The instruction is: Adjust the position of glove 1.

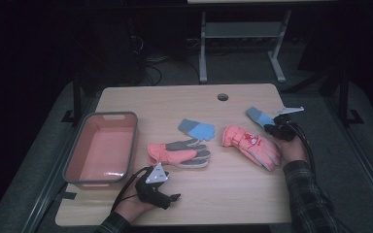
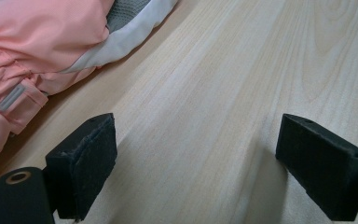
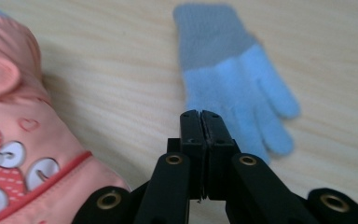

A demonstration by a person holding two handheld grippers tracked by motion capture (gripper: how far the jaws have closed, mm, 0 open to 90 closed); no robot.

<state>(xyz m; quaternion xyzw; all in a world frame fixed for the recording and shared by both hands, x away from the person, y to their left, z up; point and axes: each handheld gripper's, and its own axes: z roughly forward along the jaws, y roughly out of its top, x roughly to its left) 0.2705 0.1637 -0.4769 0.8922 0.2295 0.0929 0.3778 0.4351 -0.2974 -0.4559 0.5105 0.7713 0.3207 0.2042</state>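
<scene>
Fingers (image 2: pixel 81 163) of the left gripper (image 1: pixel 167 196) are spread wide beside the pink glove (image 1: pixel 177 154) (ungrasped); right gripper (image 3: pixel 200 123) is pressed closed, empty. Closing on the glove is judged next.

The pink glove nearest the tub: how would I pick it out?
Start at the pink tub on the table's left. The glove lies just right of it, before the left gripper. Unlike the printed pink glove, it shows a grey palm.
</scene>
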